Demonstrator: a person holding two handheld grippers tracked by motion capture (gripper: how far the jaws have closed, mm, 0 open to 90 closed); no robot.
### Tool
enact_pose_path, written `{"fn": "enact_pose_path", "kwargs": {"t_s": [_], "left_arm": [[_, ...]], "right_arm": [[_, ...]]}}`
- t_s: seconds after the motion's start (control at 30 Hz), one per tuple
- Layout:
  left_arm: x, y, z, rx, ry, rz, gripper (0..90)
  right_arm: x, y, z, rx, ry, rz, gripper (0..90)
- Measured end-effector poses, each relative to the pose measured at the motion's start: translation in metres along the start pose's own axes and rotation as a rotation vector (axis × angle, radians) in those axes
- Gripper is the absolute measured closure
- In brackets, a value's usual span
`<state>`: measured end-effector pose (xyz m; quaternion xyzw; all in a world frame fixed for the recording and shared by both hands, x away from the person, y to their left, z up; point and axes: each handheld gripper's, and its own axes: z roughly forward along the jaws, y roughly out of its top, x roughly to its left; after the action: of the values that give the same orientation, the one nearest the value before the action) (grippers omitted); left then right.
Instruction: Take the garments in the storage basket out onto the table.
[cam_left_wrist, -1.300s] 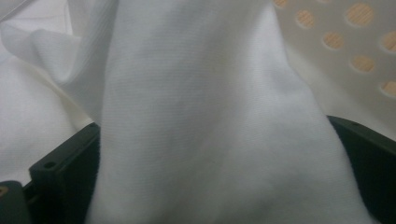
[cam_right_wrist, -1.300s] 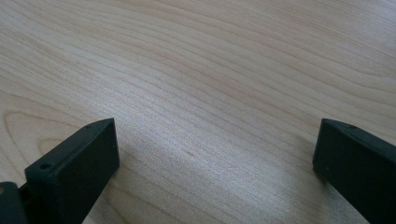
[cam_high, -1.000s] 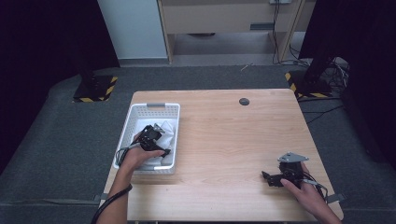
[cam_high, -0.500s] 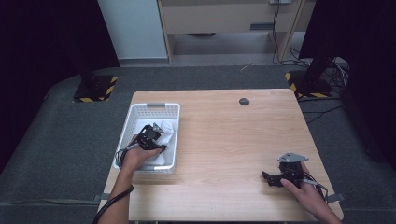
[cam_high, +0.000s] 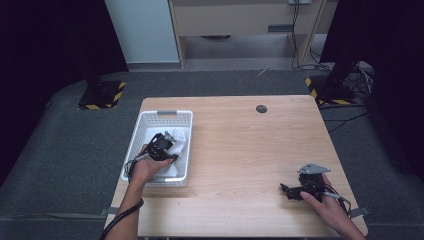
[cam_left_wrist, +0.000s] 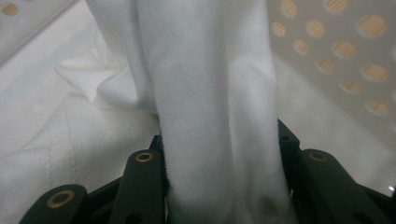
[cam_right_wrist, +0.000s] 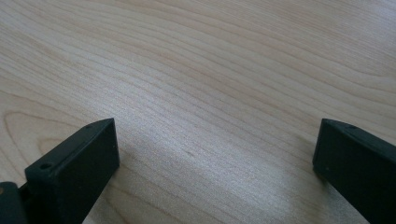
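The left gripper (cam_high: 162, 146) is sitting down inside the white basket (cam_high: 165, 114) at the left side of the bench (cam_high: 250, 150), and its jaws have just been closing on a thick fold of the white cloth (cam_left_wrist: 215, 116). In the left gripper view the fold is filling the gap, with both jaws pressing against its sides. The gathered band is running straight away from the gripper, its long axis lined up with the jaws, while the rest of the cloth is lying crumpled on the basket floor beside the perforated wall.

The right gripper (cam_right_wrist: 215, 154) is resting low over bare wood near the bench's front right corner, jaws standing wide apart with nothing between them, well away from the basket.

Judging by this, the pick is at its start: the grasp looks made, but the cloth is lying wholly inside the basket, not yet lifted. Raising it clear of the rim and bringing it out over the bench is what appears to be left.
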<state>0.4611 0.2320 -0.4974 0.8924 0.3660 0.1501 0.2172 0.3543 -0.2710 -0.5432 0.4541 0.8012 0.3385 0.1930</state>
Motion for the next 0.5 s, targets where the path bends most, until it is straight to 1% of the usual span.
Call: {"fn": "enact_pose_path", "kwargs": {"t_s": [0.5], "left_arm": [[-0.001, 0.004, -0.013, -0.049, 0.005, -0.004, 59.7]], "right_arm": [[0.0, 0.0, 0.0, 0.0, 0.0, 0.0, 0.3]]}}
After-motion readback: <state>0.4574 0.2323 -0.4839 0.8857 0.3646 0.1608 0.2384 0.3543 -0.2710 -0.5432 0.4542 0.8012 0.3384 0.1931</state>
